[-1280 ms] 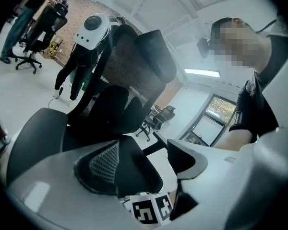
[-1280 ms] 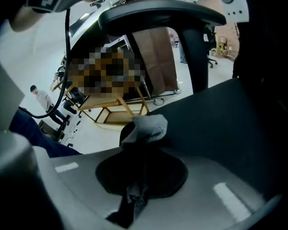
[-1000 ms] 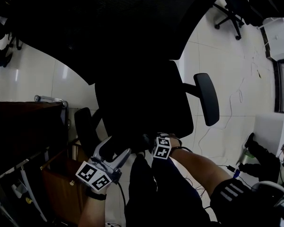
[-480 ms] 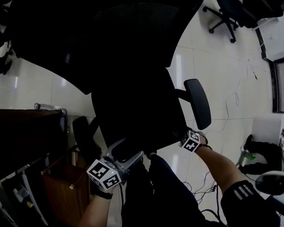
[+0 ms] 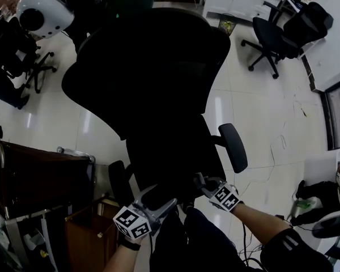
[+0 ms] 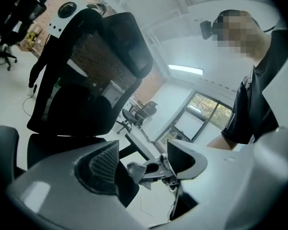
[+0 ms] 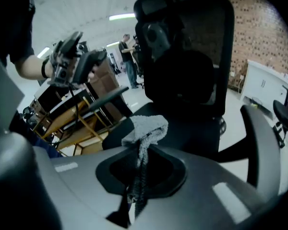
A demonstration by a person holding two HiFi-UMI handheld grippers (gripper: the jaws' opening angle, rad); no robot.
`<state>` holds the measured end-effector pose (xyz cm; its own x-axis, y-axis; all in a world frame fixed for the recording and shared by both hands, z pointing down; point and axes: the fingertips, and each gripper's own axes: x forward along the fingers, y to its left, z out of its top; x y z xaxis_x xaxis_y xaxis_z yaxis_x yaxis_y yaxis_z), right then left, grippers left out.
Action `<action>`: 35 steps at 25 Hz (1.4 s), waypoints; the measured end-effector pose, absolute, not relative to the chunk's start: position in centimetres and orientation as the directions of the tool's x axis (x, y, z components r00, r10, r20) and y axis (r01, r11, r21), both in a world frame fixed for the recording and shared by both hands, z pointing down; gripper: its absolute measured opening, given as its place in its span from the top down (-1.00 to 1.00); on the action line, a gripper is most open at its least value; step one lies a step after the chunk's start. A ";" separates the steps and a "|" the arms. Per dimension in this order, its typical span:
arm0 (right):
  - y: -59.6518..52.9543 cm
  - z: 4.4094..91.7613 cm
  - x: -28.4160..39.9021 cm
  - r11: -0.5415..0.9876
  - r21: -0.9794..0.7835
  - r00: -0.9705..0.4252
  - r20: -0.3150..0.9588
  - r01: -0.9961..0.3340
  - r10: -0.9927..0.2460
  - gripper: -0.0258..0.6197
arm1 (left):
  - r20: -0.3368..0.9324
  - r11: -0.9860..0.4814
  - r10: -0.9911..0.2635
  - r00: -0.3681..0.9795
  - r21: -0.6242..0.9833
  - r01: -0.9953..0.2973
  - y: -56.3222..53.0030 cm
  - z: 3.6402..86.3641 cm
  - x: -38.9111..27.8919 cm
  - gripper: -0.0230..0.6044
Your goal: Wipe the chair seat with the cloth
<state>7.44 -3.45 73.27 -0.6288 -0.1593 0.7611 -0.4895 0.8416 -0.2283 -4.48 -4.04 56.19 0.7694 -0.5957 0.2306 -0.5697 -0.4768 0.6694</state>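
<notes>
The black office chair fills the head view, its seat (image 5: 170, 160) just beyond both grippers and its backrest (image 5: 153, 67) above. My right gripper (image 5: 202, 182) hangs over the seat's front right edge, shut on a grey cloth (image 7: 146, 128) that bunches out past its tips above the seat (image 7: 187, 128). My left gripper (image 5: 157, 202) is held at the seat's front left, open and empty. Through its jaws in the left gripper view I see the right gripper with the cloth (image 6: 135, 170). The left gripper (image 7: 79, 61) also appears in the right gripper view.
Armrests (image 5: 233, 146) (image 5: 119, 181) flank the seat. A dark brown desk (image 5: 39, 171) and a wooden box (image 5: 82, 234) stand at the left. More office chairs (image 5: 272, 33) stand at the back right. Cables (image 5: 283, 137) lie on the tiled floor, and people (image 7: 129, 56) stand far off.
The right gripper with the cloth slid right along the seat's front, then came back inward toward the front edge. The head view has tipped up, showing more of the room.
</notes>
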 end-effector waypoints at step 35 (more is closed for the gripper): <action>22.1 32.8 17.3 0.905 -0.165 -0.920 0.086 -0.392 -0.382 0.83 | 0.016 -0.563 -0.760 0.650 0.484 -0.670 26.3 34.4 7.4 -0.15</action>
<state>17.33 22.10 32.84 -0.9200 -0.3824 0.0857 -0.3916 0.9052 -0.1651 7.39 26.28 34.42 0.6496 -0.7601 0.0159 -0.6701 -0.5625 0.4843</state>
